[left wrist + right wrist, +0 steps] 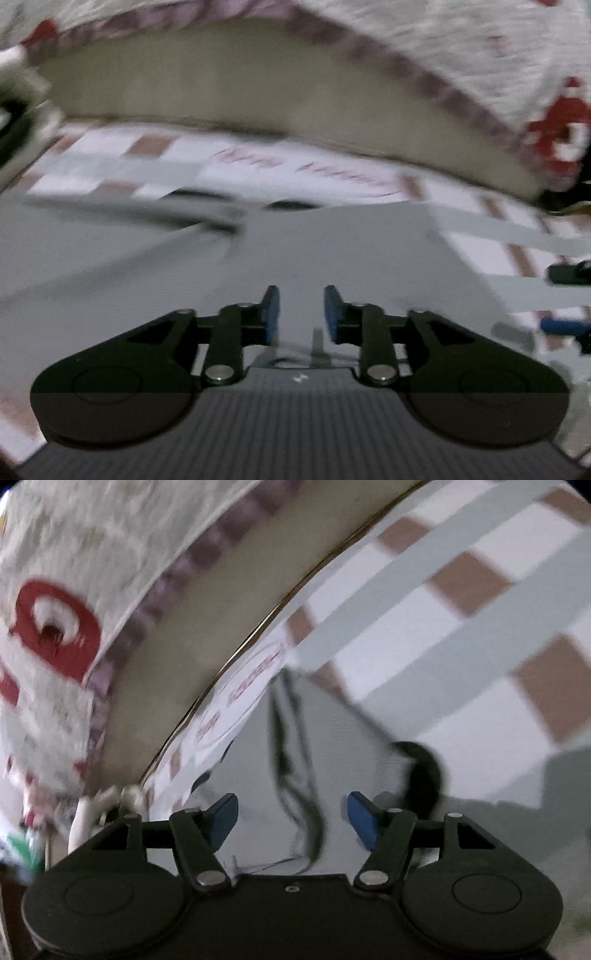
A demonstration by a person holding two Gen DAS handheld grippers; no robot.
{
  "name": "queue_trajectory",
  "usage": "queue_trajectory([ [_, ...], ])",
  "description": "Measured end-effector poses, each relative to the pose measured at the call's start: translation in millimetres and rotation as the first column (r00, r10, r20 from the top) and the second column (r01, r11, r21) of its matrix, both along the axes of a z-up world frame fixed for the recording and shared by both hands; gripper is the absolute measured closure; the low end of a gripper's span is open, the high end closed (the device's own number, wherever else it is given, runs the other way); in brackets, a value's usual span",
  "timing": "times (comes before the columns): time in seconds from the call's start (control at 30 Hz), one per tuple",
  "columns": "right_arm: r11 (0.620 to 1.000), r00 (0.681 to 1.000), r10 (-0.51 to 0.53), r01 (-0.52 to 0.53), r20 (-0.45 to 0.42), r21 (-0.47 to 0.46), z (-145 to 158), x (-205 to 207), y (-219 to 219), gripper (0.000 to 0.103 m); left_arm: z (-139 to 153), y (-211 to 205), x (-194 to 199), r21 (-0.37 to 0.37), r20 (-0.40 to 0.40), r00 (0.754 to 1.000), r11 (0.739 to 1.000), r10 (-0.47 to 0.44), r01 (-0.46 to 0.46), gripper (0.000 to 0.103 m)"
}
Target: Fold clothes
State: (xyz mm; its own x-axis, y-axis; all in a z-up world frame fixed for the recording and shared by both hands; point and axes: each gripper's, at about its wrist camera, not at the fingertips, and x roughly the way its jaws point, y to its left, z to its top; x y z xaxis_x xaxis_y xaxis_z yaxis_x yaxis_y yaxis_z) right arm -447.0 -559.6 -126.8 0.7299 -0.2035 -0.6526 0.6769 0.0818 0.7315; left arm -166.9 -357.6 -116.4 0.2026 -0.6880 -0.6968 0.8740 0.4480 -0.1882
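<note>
One grey garment (332, 251) lay flat on the checked cloth (480, 218), just beyond both grippers. Left gripper (301, 308) stood part open, empty; right gripper (291, 821) wide open, empty, over a dark seam. Judgement: pinch the near edge squarely with both before lifting. Grippers counted: two.

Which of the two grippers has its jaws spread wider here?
The right gripper: its blue pads stand far apart over the grey garment, while the left gripper shows only a narrow gap.
</note>
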Motion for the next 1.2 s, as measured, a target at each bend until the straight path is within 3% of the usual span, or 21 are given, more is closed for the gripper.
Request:
queue_trajectory([
  [0.1,0.989,0.997,-0.077,0.078,-0.016,0.123,-5.9,-10.9,14.3,0.028,-3.5,-11.2,-17.0,-0.003,0.006,0.998,0.998,-0.065,0.065,0.067],
  [0.2,0.973,0.996,-0.092,0.087,0.015,0.212,-14.5,-5.8,29.5,0.028,-18.0,-20.6,-15.2,0.06,-0.023,0.999,0.998,-0.035,0.036,0.067],
  [0.3,0.965,0.99,-0.128,0.14,-0.064,0.223,-26.1,10.3,36.4,0.028,-30.7,-23.6,-3.8,0.118,-0.087,0.996,0.993,0.026,-0.015,0.067],
  [0.4,0.926,0.975,-0.195,0.218,-0.105,0.308,-47.6,19.6,40.6,0.028,-38.2,-17.4,8.3,0.118,-0.128,0.989,0.991,0.071,-0.056,0.068],
  [0.43,0.925,0.97,-0.208,0.236,-0.122,0.297,-55.7,25.3,41.9,0.028,-39.6,-14.9,11.6,0.111,-0.145,0.986,0.992,0.08,-0.065,0.068],
  [0.53,0.967,0.96,-0.217,0.235,-0.174,0.092,-54.3,42.4,42.6,0.03,-42.8,-8.8,18.1,0.088,-0.192,0.977,0.993,0.098,-0.082,0.068],
  [0.6,0.964,0.942,-0.265,0.255,-0.204,-0.075,-50.7,50.6,43.1,0.077,-44.1,-7.4,18.1,0.089,-0.194,0.976,0.993,0.1,-0.084,0.07],
  [0.63,0.96,0.942,-0.276,0.259,-0.191,-0.112,-48.5,49.8,43.3,0.095,-44.0,-7.4,17.6,0.091,-0.192,0.976,0.992,0.099,-0.083,0.07],
  [0.7,0.942,0.941,-0.3,0.266,-0.157,-0.204,-36.2,47.7,47.9,0.095,-41.7,-7.7,16.0,0.097,-0.21,0.973,0.992,0.098,-0.079,0.07],
  [0.8,0.895,0.916,-0.295,0.165,-0.272,-0.415,-9.7,59.2,62.5,0.095,-41.4,-7.4,12.3,0.105,-0.2,0.976,0.992,0.083,-0.062,0.07],
  [0.83,0.872,0.902,-0.299,0.126,-0.31,-0.473,-1.7,62.8,66.9,0.091,-41.2,-7.3,11.1,0.108,-0.197,0.977,0.993,0.078,-0.057,0.07],
  [0.9,0.911,0.845,-0.309,0.131,-0.436,-0.391,-18.2,61.6,56.2,0.081,-40.1,-7.3,9.5,0.117,-0.19,0.979,0.992,0.07,-0.048,0.069],
  [0.93,0.919,0.824,-0.334,0.179,-0.457,-0.35,-22.6,53.0,52.4,0.07,-39.1,-7.3,9.3,0.124,-0.189,0.98,0.991,0.067,-0.044,0.069],
  [0.97,0.923,0.802,-0.358,0.226,-0.478,-0.311,-26.7,44.5,48.7,0.066,-37.7,-5.9,11.6,0.132,-0.202,0.977,0.99,0.073,-0.047,0.067],
  [1.03,0.888,0.792,-0.428,0.278,-0.436,-0.366,-13.3,34.7,53.8,0.066,-34.8,-3.0,16.1,0.148,-0.227,0.97,0.988,0.086,-0.053,0.058],
  [1.07,0.863,0.787,-0.461,0.289,-0.41,-0.414,-3.3,31.1,58.6,0.06,-33.1,-1.2,18.6,0.155,-0.238,0.967,0.986,0.092,-0.056,0.057],
  [1.1,0.839,0.787,-0.478,0.277,-0.39,-0.468,6.7,28.9,64.1,0.057,-29.0,4.6,23.0,0.153,-0.234,0.967,0.986,0.099,-0.064,0.057],
  [1.2,0.834,0.878,-0.342,0.119,-0.335,-0.538,23.6,53.1,67.4,0.053,-13.1,29.8,43.4,0.128,-0.199,0.969,0.985,0.143,-0.119,0.054],
])
